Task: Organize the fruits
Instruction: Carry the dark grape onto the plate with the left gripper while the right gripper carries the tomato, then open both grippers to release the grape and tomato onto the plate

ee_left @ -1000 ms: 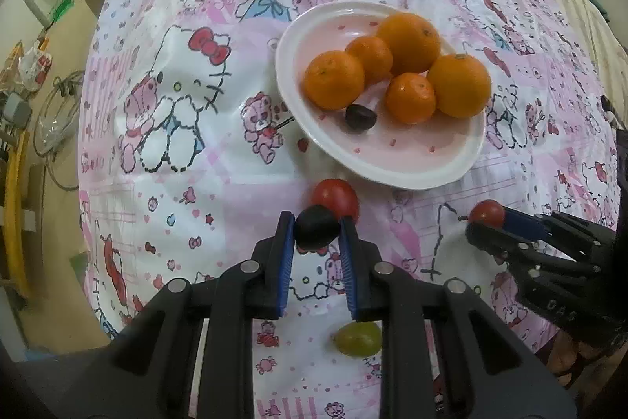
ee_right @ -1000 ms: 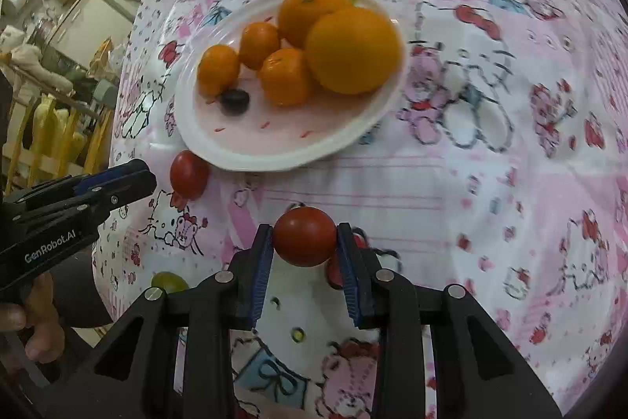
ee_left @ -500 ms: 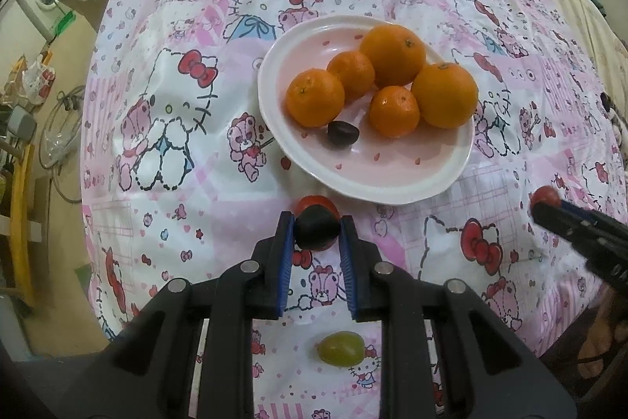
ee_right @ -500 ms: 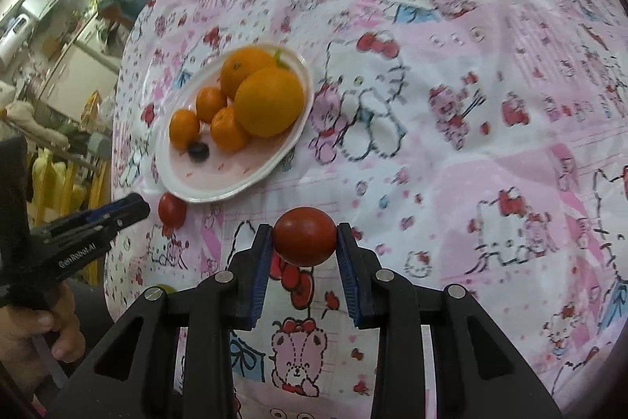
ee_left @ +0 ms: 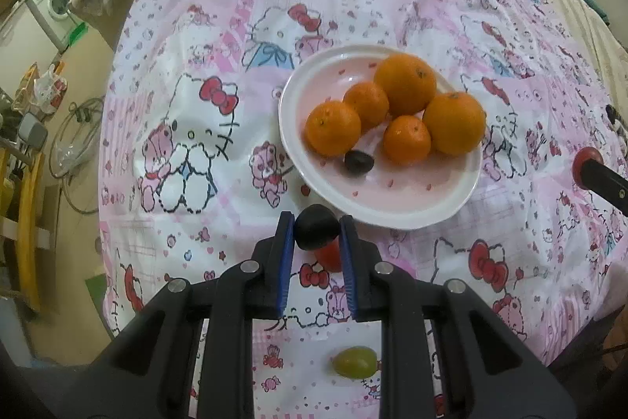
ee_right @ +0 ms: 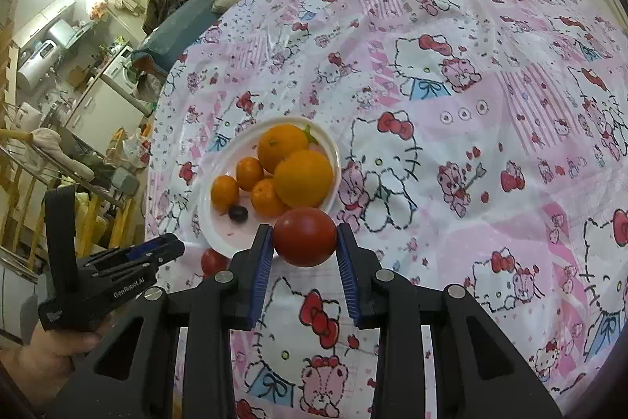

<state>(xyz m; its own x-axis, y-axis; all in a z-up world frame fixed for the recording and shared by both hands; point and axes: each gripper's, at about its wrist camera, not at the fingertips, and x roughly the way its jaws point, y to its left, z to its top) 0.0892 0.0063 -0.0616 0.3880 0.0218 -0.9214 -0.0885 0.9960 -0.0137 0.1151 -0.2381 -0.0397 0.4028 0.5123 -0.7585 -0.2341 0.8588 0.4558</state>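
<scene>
The left claw (ee_left: 316, 232) is clamped on a dark grape (ee_left: 316, 231), which sits between its two blue pads, just at the near rim of the plate (ee_left: 416, 211). Directly under this grape a red cherry tomato (ee_left: 329, 254) lies on the Hello Kitty tablecloth (ee_left: 188, 128), partly hidden by the grape. Nearer to the camera, a green grape (ee_left: 354, 362) lies alone on the cloth, between the arms of the claw.

The right claw (ee_right: 304, 237) is clamped on a red tomato (ee_right: 304, 236), held in the air above the cloth and in front of the near edge of the plate (ee_right: 208, 222). In the left wrist view this tomato (ee_left: 585, 160) shows only at the far right edge, with a black finger (ee_left: 604, 183) of the right claw over it.

The plate is white and pink and carries five oranges: two big ones (ee_left: 406, 83) (ee_left: 454, 122) at the back and right, and three small mandarins (ee_left: 333, 133) (ee_left: 366, 101) (ee_left: 406, 140). A second dark grape (ee_left: 358, 163) lies on the plate in front of the mandarins.

In the right wrist view the left claw (ee_right: 172, 248) reaches in from the left, held by a hand (ee_right: 43, 360), and the loose cherry tomato (ee_right: 214, 262) lies just beside the plate.
</scene>
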